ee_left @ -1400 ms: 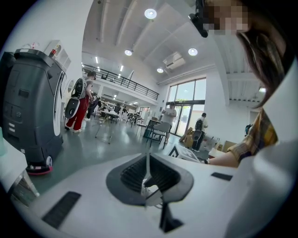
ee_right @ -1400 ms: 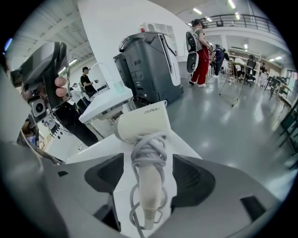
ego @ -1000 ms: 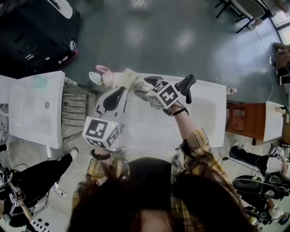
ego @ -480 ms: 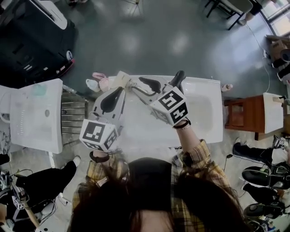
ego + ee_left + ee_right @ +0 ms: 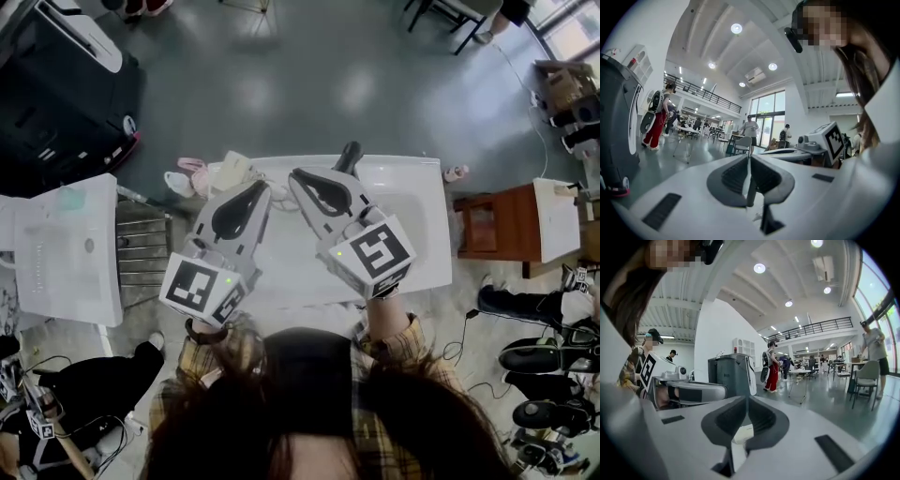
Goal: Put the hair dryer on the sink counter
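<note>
Head view, looking steeply down. The white sink worktop [image 5: 281,267] lies below both grippers, with its basin [image 5: 419,230] toward 3 o'clock. The hair dryer [image 5: 349,156], dark and only partly visible, rests at the worktop's 12 o'clock edge. It sits just past the tip of the right gripper [image 5: 302,176], which hides the rest of it.

Right gripper view: the fingers [image 5: 729,420] have just been closing and now meet, with nothing between them. Left gripper view: the fingers [image 5: 736,176] of the left gripper [image 5: 259,190] are likewise together and empty. Both grippers point roughly level, well above the worktop.

The placement appears done, since neither gripper has hold of the dryer.

Hazards, as judged from here:
- The dryer lies close to the far rim, so a nudge could send it over the 12 o'clock edge to the floor.
- The right gripper's tip overlaps the dryer in this view, so a swing toward 12 o'clock might clip it.
- No cord can be made out, so whether one could snag cannot be told.
</note>
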Demonstrator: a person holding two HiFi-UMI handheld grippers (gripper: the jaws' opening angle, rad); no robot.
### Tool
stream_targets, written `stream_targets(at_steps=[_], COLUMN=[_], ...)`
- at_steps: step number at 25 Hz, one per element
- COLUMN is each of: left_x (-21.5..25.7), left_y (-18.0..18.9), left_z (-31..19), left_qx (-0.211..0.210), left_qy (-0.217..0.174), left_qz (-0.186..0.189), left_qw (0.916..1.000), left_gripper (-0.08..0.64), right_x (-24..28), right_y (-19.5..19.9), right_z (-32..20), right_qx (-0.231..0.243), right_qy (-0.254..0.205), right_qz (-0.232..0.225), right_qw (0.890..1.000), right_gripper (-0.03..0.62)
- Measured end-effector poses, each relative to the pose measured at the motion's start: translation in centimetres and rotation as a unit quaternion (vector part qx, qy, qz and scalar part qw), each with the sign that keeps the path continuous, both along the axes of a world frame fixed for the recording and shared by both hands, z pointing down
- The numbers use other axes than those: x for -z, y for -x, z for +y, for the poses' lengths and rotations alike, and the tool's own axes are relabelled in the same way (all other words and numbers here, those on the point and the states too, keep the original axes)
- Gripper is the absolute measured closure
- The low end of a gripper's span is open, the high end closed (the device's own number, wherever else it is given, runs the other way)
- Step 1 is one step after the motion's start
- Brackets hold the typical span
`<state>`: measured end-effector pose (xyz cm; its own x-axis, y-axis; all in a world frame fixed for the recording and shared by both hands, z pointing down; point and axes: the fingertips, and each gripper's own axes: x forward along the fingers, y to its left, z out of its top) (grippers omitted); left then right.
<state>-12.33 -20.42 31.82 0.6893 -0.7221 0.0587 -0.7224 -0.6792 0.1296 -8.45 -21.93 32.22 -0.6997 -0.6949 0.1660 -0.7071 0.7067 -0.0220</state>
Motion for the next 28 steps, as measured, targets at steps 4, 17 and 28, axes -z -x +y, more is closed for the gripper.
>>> stream_targets(at_steps=[4, 17, 28], left_x=[0.4, 1.5, 2.1], left_y=[-1.6, -5.0, -5.5], left_z=[0.6, 2.7, 2.5], left_qx=[-0.018, -0.067, -0.073], left_qy=[-0.005, -0.005, -0.011], left_qz=[0.006, 0.015, 0.012], left_qw=[0.9998, 0.9976, 0.9972], left_gripper=[0.528, 0.528, 0.541], right_x=[0.9, 1.3, 1.7], right_y=[-1.4, -3.5, -4.5], right_z=[1.0, 2.4, 2.6], right_qx=[-0.013, -0.023, -0.039], right_qy=[-0.010, -0.008, -0.013], right_qz=[-0.005, -0.018, -0.015], right_qw=[1.000, 1.000, 0.999], right_gripper=[0.574, 0.577, 0.577])
